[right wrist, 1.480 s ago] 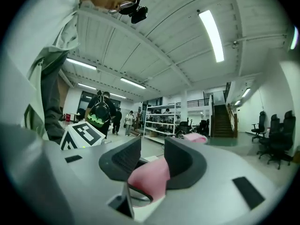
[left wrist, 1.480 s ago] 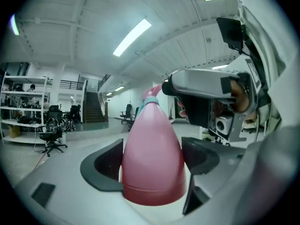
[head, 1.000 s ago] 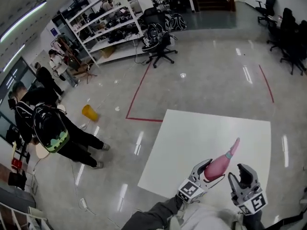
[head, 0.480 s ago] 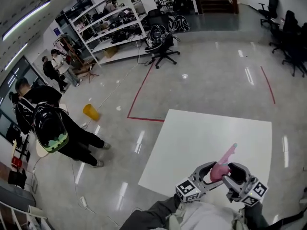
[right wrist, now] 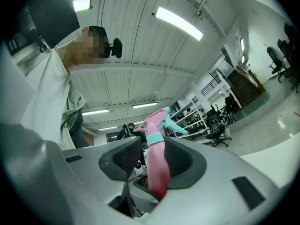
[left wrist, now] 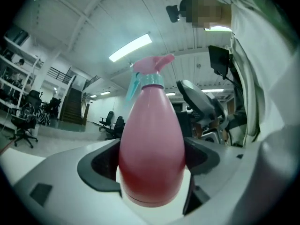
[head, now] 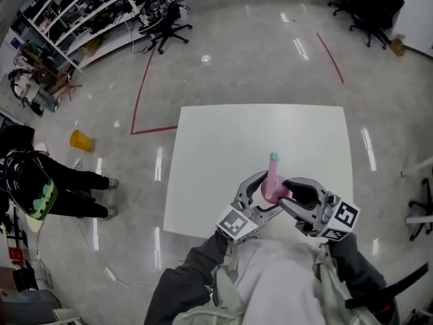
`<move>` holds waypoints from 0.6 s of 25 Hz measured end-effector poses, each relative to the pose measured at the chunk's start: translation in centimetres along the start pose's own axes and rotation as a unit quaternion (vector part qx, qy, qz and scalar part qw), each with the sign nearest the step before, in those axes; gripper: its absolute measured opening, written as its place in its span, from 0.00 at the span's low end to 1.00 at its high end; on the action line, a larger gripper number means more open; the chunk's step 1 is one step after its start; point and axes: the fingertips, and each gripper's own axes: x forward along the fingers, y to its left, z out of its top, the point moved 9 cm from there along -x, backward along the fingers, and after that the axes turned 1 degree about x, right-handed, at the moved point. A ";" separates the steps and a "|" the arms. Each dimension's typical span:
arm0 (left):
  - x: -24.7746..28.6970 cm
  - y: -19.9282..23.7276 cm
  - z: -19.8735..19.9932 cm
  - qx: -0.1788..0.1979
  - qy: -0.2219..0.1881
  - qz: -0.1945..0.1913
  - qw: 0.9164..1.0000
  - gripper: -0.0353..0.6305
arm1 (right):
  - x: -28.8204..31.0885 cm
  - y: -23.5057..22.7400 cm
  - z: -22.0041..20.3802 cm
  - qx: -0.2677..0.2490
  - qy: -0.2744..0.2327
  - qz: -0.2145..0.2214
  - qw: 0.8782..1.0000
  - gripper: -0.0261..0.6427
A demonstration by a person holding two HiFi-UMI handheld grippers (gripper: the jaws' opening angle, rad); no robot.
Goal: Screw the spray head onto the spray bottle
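A pink spray bottle [head: 273, 183] with its pink spray head and teal collar [head: 273, 158] is held up over the white table [head: 216, 147], close to my chest. My left gripper [head: 262, 193] is shut on the bottle's wide lower body; in the left gripper view the bottle [left wrist: 151, 144] fills the gap between the left gripper's [left wrist: 151, 170] jaws. My right gripper [head: 289, 189] comes in from the right and its jaws have just been closing. In the right gripper view the bottle's narrower upper part [right wrist: 158, 163] sits between the right gripper's [right wrist: 156, 162] pads, below the collar [right wrist: 154, 137].
The table's near edge [head: 196, 232] is just in front of me. On the shiny floor are a red tape line [head: 139, 97], a yellow container [head: 81, 140] and a person with a backpack [head: 30, 188] at the left. Office chairs [head: 162, 19] and shelves [head: 74, 12] stand far back.
My right gripper, open and apart from the bottle before, has come in against it and closed on it. The bottle has swung from tilted right to nearly upright. My head now looks further down.
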 end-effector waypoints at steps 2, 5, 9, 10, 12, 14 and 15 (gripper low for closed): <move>0.2 0.0 0.4 0.027 0.012 0.004 1.000 0.65 | 0.3 0.2 0.2 -0.006 0.006 0.006 1.000 0.26; -0.3 -0.4 0.9 0.052 0.003 0.000 0.999 0.66 | 0.9 1.0 0.6 -0.063 0.035 0.019 0.997 0.26; -0.9 -1.1 0.7 0.089 0.056 -0.047 0.993 0.66 | 0.8 1.4 1.7 -0.132 0.107 0.030 0.985 0.26; -0.7 -1.1 0.6 0.093 0.075 -0.061 0.991 0.66 | 0.7 1.6 2.0 -0.151 0.137 0.039 0.978 0.26; 0.2 -1.2 0.6 0.090 0.111 -0.093 0.985 0.66 | 0.5 2.1 2.7 -0.188 0.184 0.061 0.963 0.28; 1.0 -1.5 0.7 0.085 0.138 -0.125 0.979 0.66 | 0.6 2.5 2.9 -0.209 0.212 0.078 0.952 0.31; 1.3 -1.6 0.8 0.083 0.143 -0.133 0.977 0.66 | 0.8 2.6 3.0 -0.216 0.216 0.075 0.949 0.31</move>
